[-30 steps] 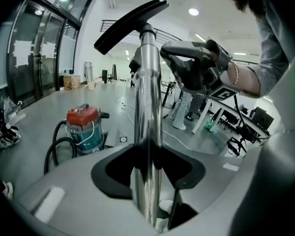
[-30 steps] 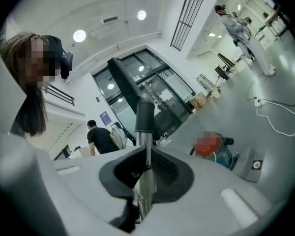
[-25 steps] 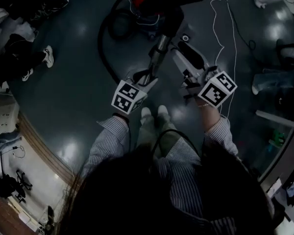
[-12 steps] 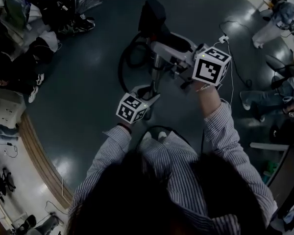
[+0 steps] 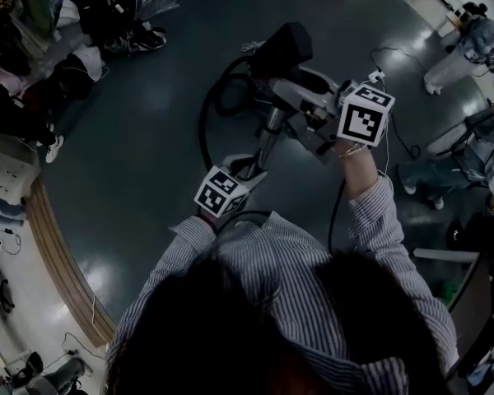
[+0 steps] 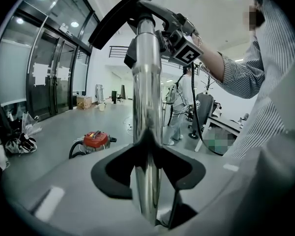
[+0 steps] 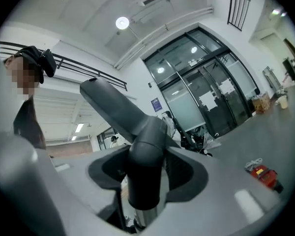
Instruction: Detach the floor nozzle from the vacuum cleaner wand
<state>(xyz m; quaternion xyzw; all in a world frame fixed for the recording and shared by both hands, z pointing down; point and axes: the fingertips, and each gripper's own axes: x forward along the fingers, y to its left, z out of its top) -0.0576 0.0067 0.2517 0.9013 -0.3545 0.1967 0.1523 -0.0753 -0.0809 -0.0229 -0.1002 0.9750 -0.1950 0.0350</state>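
Already both grippers are on the work. The left gripper (image 6: 147, 173) is clamped on the chrome wand (image 6: 146, 92), which runs straight up between its pads and on out of them. The right gripper (image 7: 146, 176) has just been closing, and the dark nozzle neck (image 7: 146, 146) stands between its pads, which appear to press on it from both sides.

Outward from the left gripper, the wand's long axis runs away from the person and upward to the floor nozzle (image 5: 281, 46), which is held off the floor at the far end, still joined to the tube. The right gripper sits on the neck just beyond the joint, so it is the nearer of the two to the nozzle, while the left anchors the tube lower down.

The nozzle head slants off from the neck at an angle, its length crossing the wand's line. Separation, I judge, calls for the two grippers to part along the wand's axis.

A black hose (image 5: 204, 113) loops on the floor below, and a red canister vacuum (image 6: 95, 140) stands well apart.
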